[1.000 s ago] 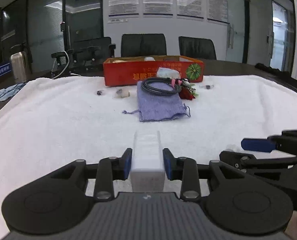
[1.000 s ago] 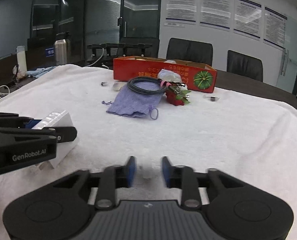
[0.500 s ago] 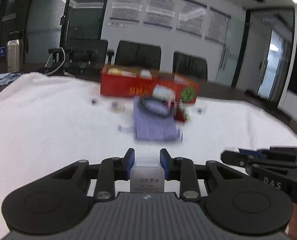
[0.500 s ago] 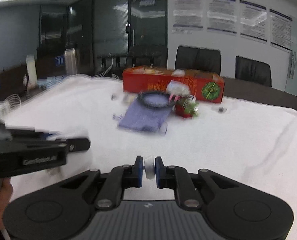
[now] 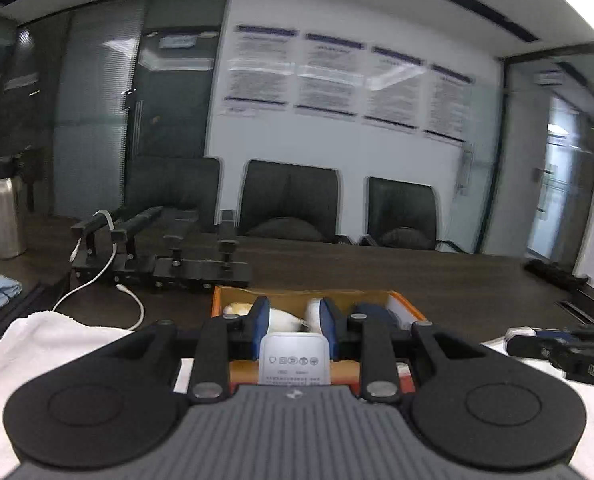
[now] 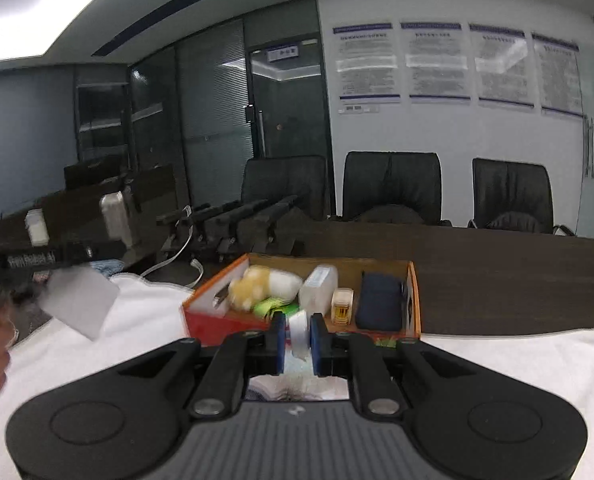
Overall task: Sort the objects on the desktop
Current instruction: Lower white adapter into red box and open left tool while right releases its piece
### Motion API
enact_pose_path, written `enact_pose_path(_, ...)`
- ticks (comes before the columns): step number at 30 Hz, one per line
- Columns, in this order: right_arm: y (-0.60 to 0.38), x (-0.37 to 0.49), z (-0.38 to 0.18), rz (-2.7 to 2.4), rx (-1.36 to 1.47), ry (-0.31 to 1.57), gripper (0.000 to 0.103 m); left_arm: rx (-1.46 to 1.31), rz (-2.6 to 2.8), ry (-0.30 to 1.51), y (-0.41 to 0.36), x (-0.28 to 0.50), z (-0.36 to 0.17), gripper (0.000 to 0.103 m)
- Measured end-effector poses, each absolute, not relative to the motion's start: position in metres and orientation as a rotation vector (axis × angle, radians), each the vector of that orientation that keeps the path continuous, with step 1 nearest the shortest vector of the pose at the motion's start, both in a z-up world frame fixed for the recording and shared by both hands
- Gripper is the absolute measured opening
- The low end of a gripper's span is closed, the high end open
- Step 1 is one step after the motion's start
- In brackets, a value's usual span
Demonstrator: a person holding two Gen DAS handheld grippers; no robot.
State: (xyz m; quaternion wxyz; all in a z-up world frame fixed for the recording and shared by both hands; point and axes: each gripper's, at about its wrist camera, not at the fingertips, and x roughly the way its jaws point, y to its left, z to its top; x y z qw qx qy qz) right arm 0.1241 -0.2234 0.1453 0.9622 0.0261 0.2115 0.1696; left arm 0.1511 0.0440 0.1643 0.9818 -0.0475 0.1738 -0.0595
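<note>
While box [image 6: 413, 300] already holding several items, left gripper [image 5: 294, 330] clamping white charger [image 5: 294, 356], right gripper [image 6: 297, 330] pinching small white piece [image 6: 298, 330]; both hovering near box, drops pending.

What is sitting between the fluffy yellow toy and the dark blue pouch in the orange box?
In the right wrist view, a clear plastic container and a small yellow-labelled jar sit between the yellow toy and the pouch.

Dim office, bright ceiling panels, motion blur, fisheye bending.
</note>
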Motion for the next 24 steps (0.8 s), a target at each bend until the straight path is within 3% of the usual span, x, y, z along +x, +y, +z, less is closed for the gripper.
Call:
enact_pose_path(11,-0.182,0.306,0.098,0.336,0.099,0.702,0.011,0.0,-0.002,0.522,0.033,0.309,0.101,0.028)
enact_pose_path(19,-0.161,0.385,0.055,0.284,0.082,0.875,0.011,0.096,-0.025,0.584,0.028,0.326,0.058,0.028)
enact_pose_path(22,-0.153,0.397,0.045,0.311,0.083,0.92,0.011,0.147,-0.012,0.528,0.023,0.325,0.054,0.027)
enact_pose_path(24,-0.145,0.403,0.039,0.322,0.068,0.944,0.011,0.14,-0.002,0.532,0.024,0.325,0.056,0.045)
